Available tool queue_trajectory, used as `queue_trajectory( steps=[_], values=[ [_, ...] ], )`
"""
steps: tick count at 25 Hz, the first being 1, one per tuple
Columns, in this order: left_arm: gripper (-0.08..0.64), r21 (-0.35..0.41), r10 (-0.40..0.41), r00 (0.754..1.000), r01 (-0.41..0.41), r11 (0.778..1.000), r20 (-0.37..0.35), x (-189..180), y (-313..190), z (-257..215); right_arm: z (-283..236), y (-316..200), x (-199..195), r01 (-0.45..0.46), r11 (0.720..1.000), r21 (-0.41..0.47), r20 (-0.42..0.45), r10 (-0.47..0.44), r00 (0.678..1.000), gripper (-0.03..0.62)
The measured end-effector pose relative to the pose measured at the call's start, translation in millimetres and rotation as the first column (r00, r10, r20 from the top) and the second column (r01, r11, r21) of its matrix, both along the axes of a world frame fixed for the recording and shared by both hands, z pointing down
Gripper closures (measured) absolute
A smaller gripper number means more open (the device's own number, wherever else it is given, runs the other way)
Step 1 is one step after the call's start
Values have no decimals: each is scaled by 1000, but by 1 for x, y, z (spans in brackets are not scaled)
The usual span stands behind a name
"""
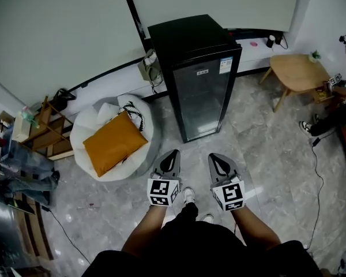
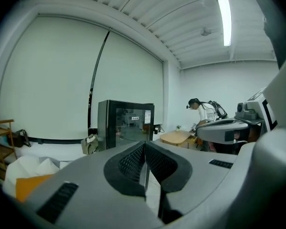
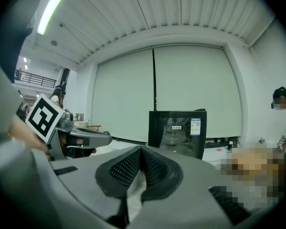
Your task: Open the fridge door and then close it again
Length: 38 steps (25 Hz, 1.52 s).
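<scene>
- Fridge (image 1: 199, 77): a tall black cabinet standing on the floor (image 1: 265, 154) against the far wall, straight ahead of me and well apart from both grippers.
- Door (image 1: 203, 100): a dark glass panel in a black frame, facing me and closed flush. A small label sits at its upper right corner.
- Left gripper (image 1: 174, 153): its jaws are pressed together with nothing between them. It is held low in front of me, pointing toward the fridge.
- Right gripper (image 1: 214, 156): its jaws are likewise pressed together and empty. It sits just beside the left one, aimed at the same door.
- Handling, as I judge it: the fridge is heavy and rigid and should stay put. The door is stiff and probably held by a seal, so it may resist at first and then swing freely. The glass is smooth, slippery and breakable, and is not a surface to press or clamp.
- Where to hold: I cannot make out a handle or tell the hinge side from here. I would take the frame along one vertical edge, with the jaws spread to hook behind it.
- Beanbag (image 1: 138, 133) with orange cushion (image 1: 114, 142): these lie on the floor near the fridge's left side and could crowd the door's swing on that side.
</scene>
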<state>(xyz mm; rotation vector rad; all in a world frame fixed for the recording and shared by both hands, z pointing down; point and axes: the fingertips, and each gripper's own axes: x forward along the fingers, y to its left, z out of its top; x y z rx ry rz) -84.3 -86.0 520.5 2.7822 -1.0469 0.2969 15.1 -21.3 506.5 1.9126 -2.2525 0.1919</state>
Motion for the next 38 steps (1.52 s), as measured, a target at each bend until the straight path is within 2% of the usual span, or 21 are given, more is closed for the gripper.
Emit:
queue_trajectory(
  steps=[8, 28, 32, 33, 35, 38],
  values=[
    [537, -17, 5, 1000, -5, 1000, 7, 3, -60, 4, 7, -53, -2, 23, 999, -29, 2, -23, 1000, 577],
    [536, -61, 47, 996, -43, 997, 72, 10, -182, 36, 37, -147, 4, -15, 995, -103, 5, 15, 1000, 577],
    [535, -76, 59, 997, -55, 996, 57, 17, -205, 41, 44, -159, 5, -18, 993, -117, 5, 19, 1000, 577],
    [525, -80, 63, 996, -58, 995, 56, 19, -211, 42, 45, -162, 4, -20, 993, -121, 6, 20, 1000, 577],
    [440, -84, 67, 996, -62, 995, 59, 24, -221, 46, 48, -166, 4, -21, 992, -128, 5, 22, 1000, 577],
    [437, -86, 68, 996, -63, 994, 60, 36, -236, 51, 52, -170, 7, -19, 990, -142, -5, 18, 1000, 577]
  ],
)
